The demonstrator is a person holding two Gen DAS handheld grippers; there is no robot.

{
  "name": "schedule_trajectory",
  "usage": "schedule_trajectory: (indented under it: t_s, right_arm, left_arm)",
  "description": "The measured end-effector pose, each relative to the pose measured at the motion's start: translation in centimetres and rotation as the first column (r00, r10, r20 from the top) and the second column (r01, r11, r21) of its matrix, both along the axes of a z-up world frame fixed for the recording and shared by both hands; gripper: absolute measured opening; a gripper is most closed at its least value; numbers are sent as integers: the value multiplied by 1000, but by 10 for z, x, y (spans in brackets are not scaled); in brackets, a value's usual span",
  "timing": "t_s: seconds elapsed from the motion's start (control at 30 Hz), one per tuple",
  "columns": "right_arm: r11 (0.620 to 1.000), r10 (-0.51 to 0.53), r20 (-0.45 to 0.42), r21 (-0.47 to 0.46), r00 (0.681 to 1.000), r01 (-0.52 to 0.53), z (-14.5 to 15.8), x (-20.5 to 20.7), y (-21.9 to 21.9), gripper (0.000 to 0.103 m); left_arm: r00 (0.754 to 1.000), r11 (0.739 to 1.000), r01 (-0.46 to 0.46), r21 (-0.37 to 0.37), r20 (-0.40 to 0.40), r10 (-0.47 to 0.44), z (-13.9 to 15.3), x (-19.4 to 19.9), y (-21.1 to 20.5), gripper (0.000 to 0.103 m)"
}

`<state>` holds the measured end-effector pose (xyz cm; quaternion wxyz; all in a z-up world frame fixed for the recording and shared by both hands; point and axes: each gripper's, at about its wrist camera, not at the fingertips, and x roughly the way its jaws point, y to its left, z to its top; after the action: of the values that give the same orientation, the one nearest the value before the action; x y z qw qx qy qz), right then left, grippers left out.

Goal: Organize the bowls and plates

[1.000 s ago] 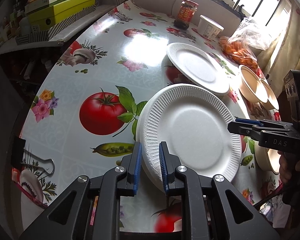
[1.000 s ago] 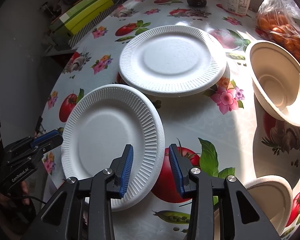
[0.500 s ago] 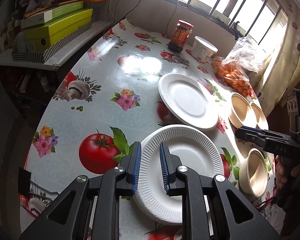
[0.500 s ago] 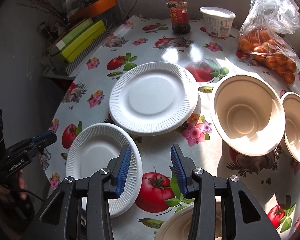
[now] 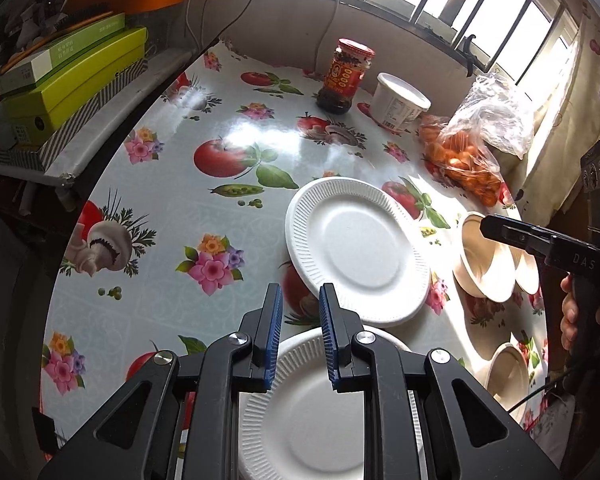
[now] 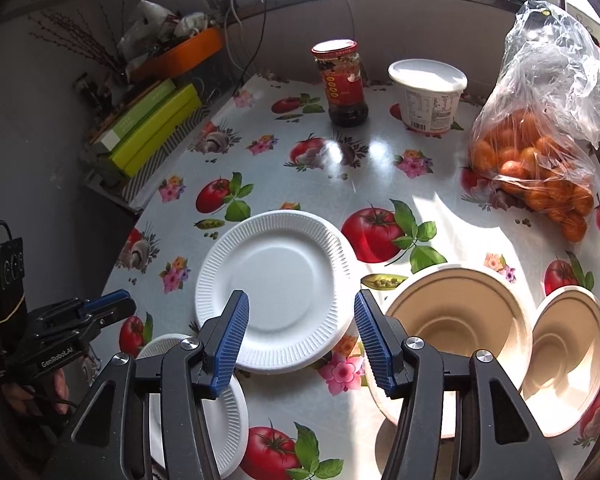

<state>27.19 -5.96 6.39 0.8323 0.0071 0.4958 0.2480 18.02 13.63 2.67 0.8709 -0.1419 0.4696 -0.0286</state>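
A white paper plate (image 5: pixel 360 252) (image 6: pixel 276 292) lies mid-table. A second white plate (image 5: pixel 312 420) (image 6: pixel 220 412) lies nearer, under both grippers. Two beige bowls (image 6: pixel 456 328) (image 6: pixel 568 352) sit side by side to the right, and a third bowl (image 5: pixel 504 376) sits nearer the front edge. My left gripper (image 5: pixel 300 294) (image 6: pixel 120 304) hangs above the near plate, its jaws a narrow gap apart with nothing in them. My right gripper (image 6: pixel 300 296) (image 5: pixel 484 226) hovers above the table in front of the far plate. Its jaws are opening wide and hold nothing.
A red-labelled sauce jar (image 5: pixel 344 76), a white lidded tub (image 5: pixel 400 102) and a plastic bag of oranges (image 5: pixel 464 160) stand at the back by the window. Green boxes (image 5: pixel 72 72) are stacked on a shelf at the left. A hand (image 5: pixel 572 316) holds the right gripper's handle.
Both grippers have pulled back and up from the near plate, which stays on the table. The right jaws have spread wider. The left jaws keep the same narrow gap.
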Motion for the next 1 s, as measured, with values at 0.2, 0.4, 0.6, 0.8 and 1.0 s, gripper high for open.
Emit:
schedule_trajectory:
  t_s: [0.2,0.4,0.6,0.8,1.0]
  right_arm:
    - [998,-25,-45,-52,999,22,-19,36,2,55]
    - [997,-49,-108,-59,993,43,-52,60,4,55]
    - [997,-30,-141,-78,990,19,-71,68,13,50]
    - [996,-32,-159,-85,987,18,-81,78,18,46]
    - [996,-31,-174,-85,984,16,-87,82,19,40]
  left_arm:
    - [999,1000,-2,12,-49,3,-11,25,-4,20]
    - [996,1000,-1,13,-87,2,-25,40,-8,20]
    - [994,1000,-14,1,-112,14,-34,49,-6,20]
    - [990,1000,-24,-2,-141,23,-43,55,-5,20]
    - [987,1000,-20,-5,-158,19,-48,57,-6,20]
